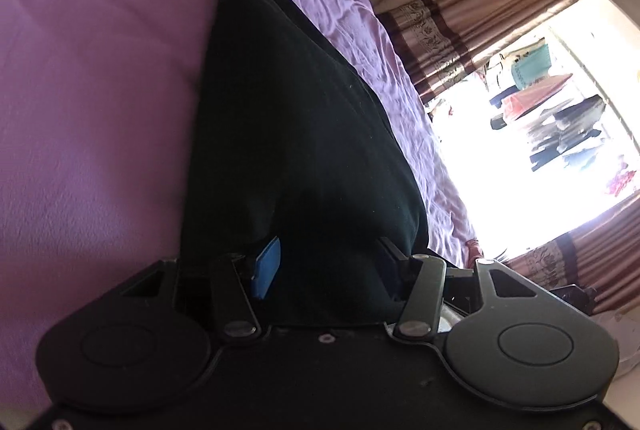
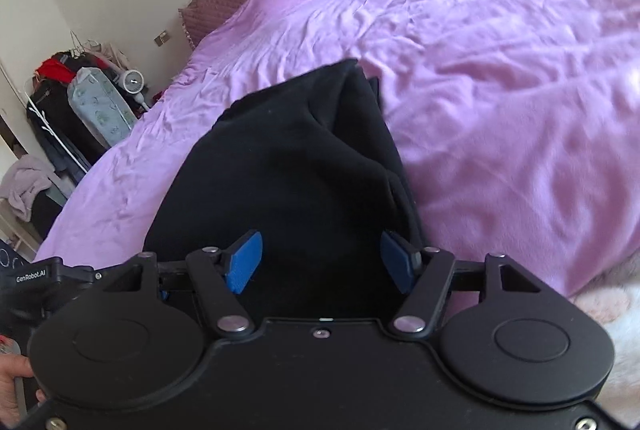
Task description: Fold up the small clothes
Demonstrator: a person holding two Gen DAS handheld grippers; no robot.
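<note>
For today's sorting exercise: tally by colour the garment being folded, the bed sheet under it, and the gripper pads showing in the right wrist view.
Black garment: 1
Purple bed sheet: 1
Blue gripper pads: 2
Total: 4

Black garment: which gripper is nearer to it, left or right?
Neither, it's a tie. The left gripper has the black garment between its fingers, and the right gripper likewise, with cloth filling both gaps.
</note>
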